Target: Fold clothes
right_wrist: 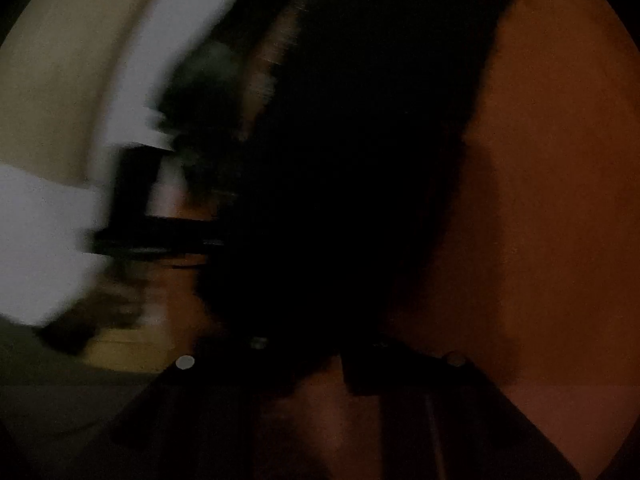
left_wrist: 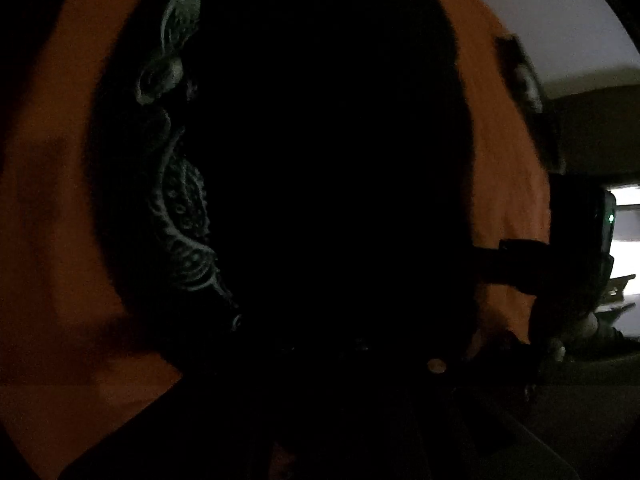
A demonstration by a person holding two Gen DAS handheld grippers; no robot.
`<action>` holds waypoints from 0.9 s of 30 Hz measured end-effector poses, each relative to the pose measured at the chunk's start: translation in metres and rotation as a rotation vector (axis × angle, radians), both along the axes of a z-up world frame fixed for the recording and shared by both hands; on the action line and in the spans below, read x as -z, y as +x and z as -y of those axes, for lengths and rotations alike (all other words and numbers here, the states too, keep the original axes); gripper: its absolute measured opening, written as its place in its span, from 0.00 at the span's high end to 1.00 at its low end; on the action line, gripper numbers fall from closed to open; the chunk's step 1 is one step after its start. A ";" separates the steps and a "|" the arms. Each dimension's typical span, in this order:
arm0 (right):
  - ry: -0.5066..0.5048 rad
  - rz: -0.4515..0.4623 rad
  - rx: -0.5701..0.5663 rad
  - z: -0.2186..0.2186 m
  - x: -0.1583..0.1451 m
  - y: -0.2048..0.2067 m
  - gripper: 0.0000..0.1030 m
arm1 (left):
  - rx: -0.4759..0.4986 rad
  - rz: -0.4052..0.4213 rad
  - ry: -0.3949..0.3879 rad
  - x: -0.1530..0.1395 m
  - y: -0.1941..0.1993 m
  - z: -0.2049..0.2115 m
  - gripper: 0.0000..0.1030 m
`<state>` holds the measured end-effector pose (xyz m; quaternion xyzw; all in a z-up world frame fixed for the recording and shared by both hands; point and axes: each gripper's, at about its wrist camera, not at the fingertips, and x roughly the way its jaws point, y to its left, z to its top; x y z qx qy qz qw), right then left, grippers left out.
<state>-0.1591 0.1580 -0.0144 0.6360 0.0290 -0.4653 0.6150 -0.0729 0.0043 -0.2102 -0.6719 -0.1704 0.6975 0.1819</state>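
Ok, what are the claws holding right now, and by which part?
Cannot be told. A dark paisley-print garment fills both wrist views and hides whether, or where, anything is gripped.

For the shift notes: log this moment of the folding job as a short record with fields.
surface: orange cloth fills the background of both wrist views
garment: dark garment hangs close in front of both cameras
pattern: pale paisley print along its edge in the left wrist view
left gripper: shut; too dark to tell whether it holds the fabric
right gripper: fingers lost in the dark, state unclear
other gripper seen: black body with a green light
image quality: very dim; right view blurred
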 end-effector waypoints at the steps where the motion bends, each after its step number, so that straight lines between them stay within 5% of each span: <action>1: -0.042 0.041 -0.004 -0.001 -0.009 0.000 0.84 | 0.016 0.000 -0.013 0.001 0.001 -0.001 0.97; 4: 0.089 -0.185 -0.121 0.018 0.016 0.026 0.84 | -0.023 0.037 0.041 0.003 0.005 0.004 0.97; 7: 0.074 -0.155 -0.058 0.011 0.014 0.022 0.84 | -0.061 0.001 0.050 -0.011 -0.007 0.004 0.97; 11: -0.096 -0.482 -0.083 -0.016 -0.043 0.046 0.53 | 0.019 -0.118 0.061 -0.045 0.004 -0.024 0.97; 14: -0.174 -0.757 -0.255 -0.035 -0.047 0.095 0.52 | 0.052 -0.115 0.038 -0.043 0.015 -0.044 0.97; 17: -0.066 -0.923 -0.274 -0.038 -0.021 0.112 0.53 | 0.130 -0.147 0.071 -0.044 0.029 -0.074 0.97; 22: -0.001 -0.880 -0.250 -0.019 0.003 0.109 0.55 | 0.301 -0.180 0.050 -0.043 0.048 -0.105 0.97; 24: -0.024 -0.840 -0.252 -0.015 0.003 0.107 0.71 | 0.318 -0.148 0.021 -0.031 0.045 -0.114 0.97; 25: -0.042 -0.843 -0.253 -0.015 0.001 0.109 0.91 | 0.311 -0.140 0.001 -0.026 0.043 -0.116 0.97; 27: -0.095 -0.868 -0.252 -0.024 -0.011 0.117 0.95 | 0.284 -0.140 0.003 -0.026 0.038 -0.115 0.97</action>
